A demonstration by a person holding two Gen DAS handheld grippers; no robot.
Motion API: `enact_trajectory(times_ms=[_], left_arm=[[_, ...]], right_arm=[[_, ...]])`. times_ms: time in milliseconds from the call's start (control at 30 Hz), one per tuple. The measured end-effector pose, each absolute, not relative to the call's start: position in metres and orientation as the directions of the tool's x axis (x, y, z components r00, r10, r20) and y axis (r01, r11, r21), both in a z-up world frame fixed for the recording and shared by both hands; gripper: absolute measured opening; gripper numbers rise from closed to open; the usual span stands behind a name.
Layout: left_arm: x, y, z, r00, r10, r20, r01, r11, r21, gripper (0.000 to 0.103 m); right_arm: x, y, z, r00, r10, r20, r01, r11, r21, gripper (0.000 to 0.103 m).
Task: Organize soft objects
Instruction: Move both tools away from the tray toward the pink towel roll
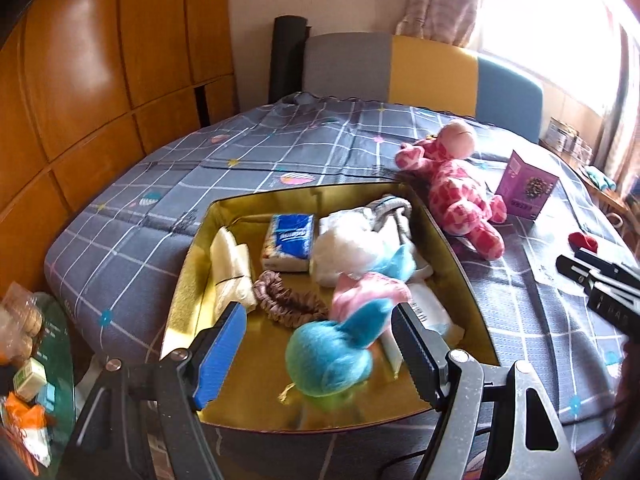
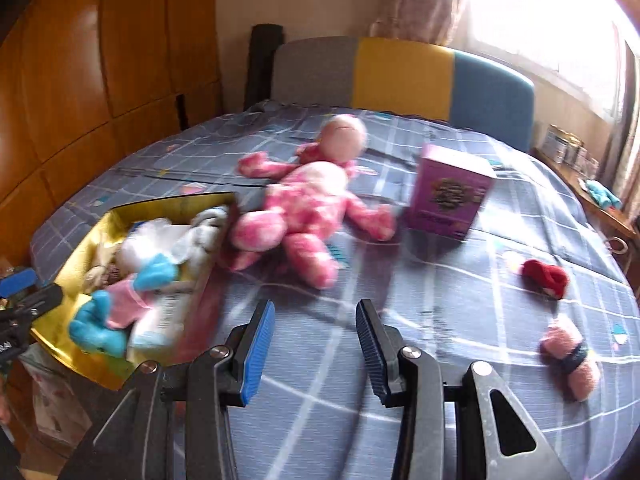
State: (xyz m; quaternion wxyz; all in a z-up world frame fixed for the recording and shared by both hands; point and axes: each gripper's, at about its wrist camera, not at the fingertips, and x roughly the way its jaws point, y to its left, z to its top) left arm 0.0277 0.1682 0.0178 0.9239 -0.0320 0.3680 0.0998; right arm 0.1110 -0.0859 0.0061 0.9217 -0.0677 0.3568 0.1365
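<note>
several soft things already lie in the gold box [image 1: 188, 280], which sits on the near left part of the bed [image 1: 280, 148]: a blue and pink plush toy [image 1: 340, 344] at its near end, a tissue pack [image 1: 289, 240], a white fluffy bundle [image 1: 344, 252], a scrunchie [image 1: 284, 300] and a cream cloth roll [image 1: 230, 268] against its left wall. judging by this, the box serves as the collecting place, and the toy lies loose where it was let go.

the left gripper [image 1: 320, 344] hangs over the near end of the box with its jaws wide apart, one on each side of the blue toy, pads not pressing it, so it holds nothing. the right gripper [image 2: 316, 344] hovers over bare quilt to the right of the box, jaws partly open and empty, pointing towards what is left outside.

three soft things remain on the bed: the pink spotted plush doll [image 2: 304, 216] lying flat just right of the box, a small red item [image 2: 546, 278] further right, and a pink roll with a dark band [image 2: 570, 360] near the right edge; the view is smeared, so the red one may be a sock or a small toy. a purple carton [image 2: 450, 192] stands upright beyond the doll; being stiff, it probably stays out.

the headboard [image 2: 400, 76] closes the far end.
</note>
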Motion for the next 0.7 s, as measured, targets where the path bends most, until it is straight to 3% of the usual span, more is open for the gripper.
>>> enact_trajectory(times_ms=[367,700], left_arm=[[0.047,0.124,0.03,0.732,0.106,-0.673,-0.093,0.994,0.056,0.076],[0.067,0.074,0.036,0.737,0.046,-0.674,0.027,0.995,0.097,0.076]], right_arm=[[0.13,-0.204,0.031,0.757,0.017,-0.653,-0.071,0.996,-0.057,0.042],[0.141,-0.314,0.033,0.764,-0.236,-0.6,0.225,0.97,-0.096,0.042]])
